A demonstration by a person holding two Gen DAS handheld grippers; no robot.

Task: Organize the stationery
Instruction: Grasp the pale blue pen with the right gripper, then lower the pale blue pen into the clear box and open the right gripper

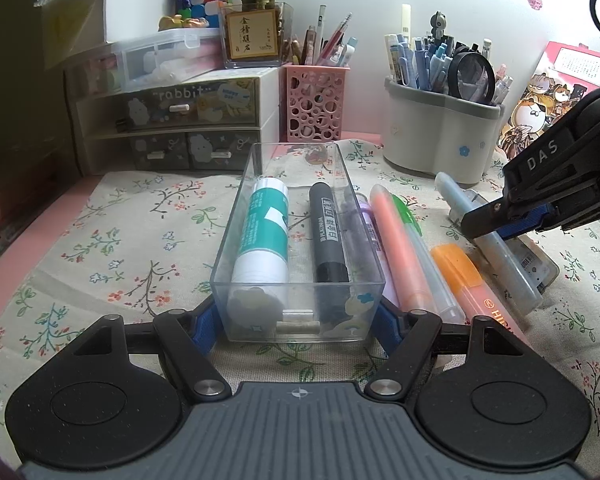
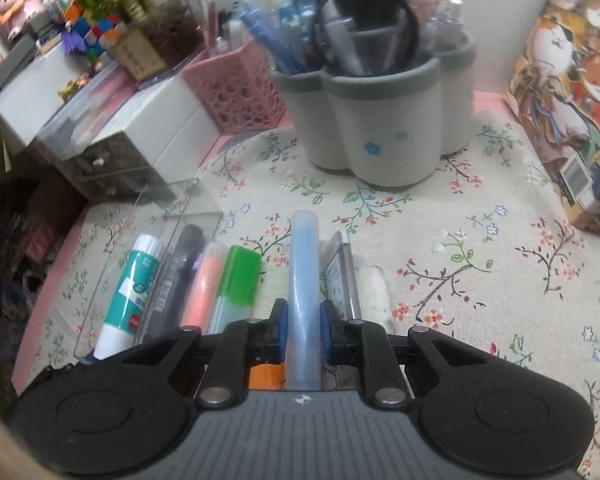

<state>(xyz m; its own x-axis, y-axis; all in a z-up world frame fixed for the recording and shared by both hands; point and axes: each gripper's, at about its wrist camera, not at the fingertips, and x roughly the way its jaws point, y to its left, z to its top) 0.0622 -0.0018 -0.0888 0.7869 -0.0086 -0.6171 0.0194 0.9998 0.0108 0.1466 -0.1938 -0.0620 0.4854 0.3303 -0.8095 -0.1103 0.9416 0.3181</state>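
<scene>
Left wrist view: left gripper (image 1: 298, 320) points forward and downward over the near edge of the floral-print cloth (image 1: 132, 232) covering the desk. Its blue pads press on both long walls of the clear rectangular plastic tray (image 1: 300, 308) at the tray's near end, so the jaws are clamped on the tray. Inside the tray lie a white-and-teal glue stick (image 1: 264, 232) and a black-and-grey marker (image 1: 329, 232), both lengthwise.

Just beside the tray's right wall, on the cloth, lie a coral-pink highlighter (image 1: 398, 248), a green-capped clear pen (image 1: 420, 248) and an orange highlighter (image 1: 466, 276), side by side.

Right gripper (image 1: 500, 218) enters from the right edge, tilted steeply down, jaws clenched on a pale blue translucent highlighter (image 1: 488, 240); the highlighter's far end reaches toward the grey-rimmed white lobed pen holder (image 1: 440, 136).

Right wrist view: right gripper (image 2: 304, 330) pads sit tight on both sides of the pale blue highlighter (image 2: 305, 272), which runs straight ahead between the fingers. Whether it is lifted off the cloth cannot be told. Pink perforated pen cup (image 2: 236, 92) stands at the far-left edge of the cloth.
</scene>
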